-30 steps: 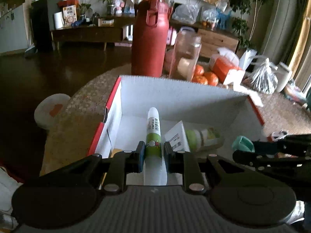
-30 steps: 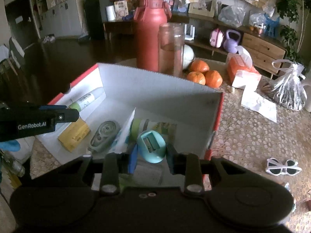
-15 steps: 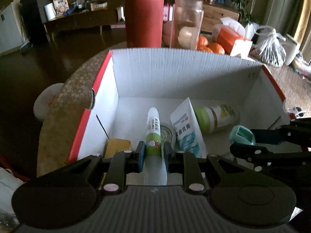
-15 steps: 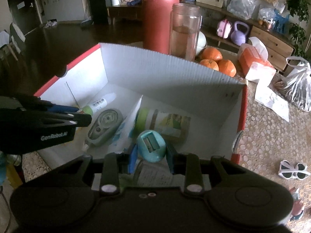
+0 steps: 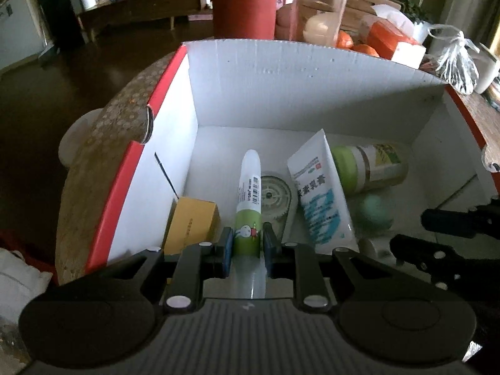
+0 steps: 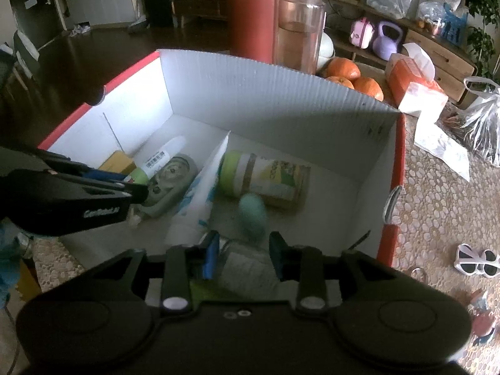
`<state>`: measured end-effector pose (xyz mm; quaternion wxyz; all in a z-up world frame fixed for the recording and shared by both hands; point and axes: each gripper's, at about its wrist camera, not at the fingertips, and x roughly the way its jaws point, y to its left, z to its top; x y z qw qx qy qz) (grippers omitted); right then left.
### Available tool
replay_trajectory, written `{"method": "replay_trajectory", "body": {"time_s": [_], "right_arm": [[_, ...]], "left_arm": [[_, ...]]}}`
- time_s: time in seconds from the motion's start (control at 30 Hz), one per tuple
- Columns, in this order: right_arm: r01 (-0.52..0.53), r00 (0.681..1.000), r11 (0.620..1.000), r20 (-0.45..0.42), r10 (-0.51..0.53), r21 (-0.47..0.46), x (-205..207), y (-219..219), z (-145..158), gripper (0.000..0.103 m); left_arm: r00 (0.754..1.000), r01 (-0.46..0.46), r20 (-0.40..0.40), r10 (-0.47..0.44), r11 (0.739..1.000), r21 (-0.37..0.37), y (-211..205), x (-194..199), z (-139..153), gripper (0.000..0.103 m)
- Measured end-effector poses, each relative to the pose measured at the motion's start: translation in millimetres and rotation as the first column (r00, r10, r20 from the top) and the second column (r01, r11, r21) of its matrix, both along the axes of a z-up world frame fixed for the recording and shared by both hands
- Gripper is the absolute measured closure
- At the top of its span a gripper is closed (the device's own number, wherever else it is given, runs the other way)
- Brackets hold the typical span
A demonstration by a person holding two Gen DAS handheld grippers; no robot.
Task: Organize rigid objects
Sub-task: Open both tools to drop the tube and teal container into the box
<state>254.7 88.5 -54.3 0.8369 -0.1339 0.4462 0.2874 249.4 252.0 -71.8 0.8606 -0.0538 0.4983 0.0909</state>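
Note:
A white box with red rims (image 5: 281, 72) (image 6: 281, 93) stands on the table. My left gripper (image 5: 247, 243) is shut on a white and green glue stick (image 5: 248, 193), held low inside the box's left part; the stick also shows in the right wrist view (image 6: 156, 159). My right gripper (image 6: 242, 254) is open over the box's near right part. A small teal round object (image 6: 251, 215) (image 5: 373, 212), blurred, is just beyond its fingers inside the box, free of them.
In the box lie a yellow carton (image 5: 192, 223), a correction tape roller (image 5: 275, 197), a white tube (image 5: 322, 193) and a green-lidded jar (image 5: 368, 168). Behind stand a red bottle (image 6: 253, 15), a clear jar (image 6: 298, 28), oranges (image 6: 343, 68). White sunglasses (image 6: 476, 261) lie right.
My right gripper opened and let go of the teal object, which dropped into the box. Both grippers moved lower into the box; the left still holds the glue stick.

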Motion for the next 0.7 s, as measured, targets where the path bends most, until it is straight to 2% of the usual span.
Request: {"method": "replay_trajectory", "body": {"time_s": [0.23,0.27,0.37,0.7], "right_arm": [[-0.004,1.000,0.999,0.014,0.004,0.034,-9,-7,11,0.060],[-0.008,1.000,0.999,0.015,0.007,0.042,-10,-9,13,0.056],[-0.017,0.999,0.999,0.049,0.014,0.052,-19,-12,21,0.034],[-0.015,0.997,0.993,0.079,0.006,0.114,-35,-33,46,0.031]], "left_arm": [[1.000,-0.027,0.008,0.027,1.000,-0.009,1,-3,5,0.082],[0.999,-0.028,0.016,0.029,0.999,-0.021,1,-5,7,0.082],[0.999,-0.032,0.033,0.033,0.999,-0.035,0,-10,13,0.082],[0.993,-0.020,0.113,0.020,1.000,0.001,-11,-30,45,0.081]]}}
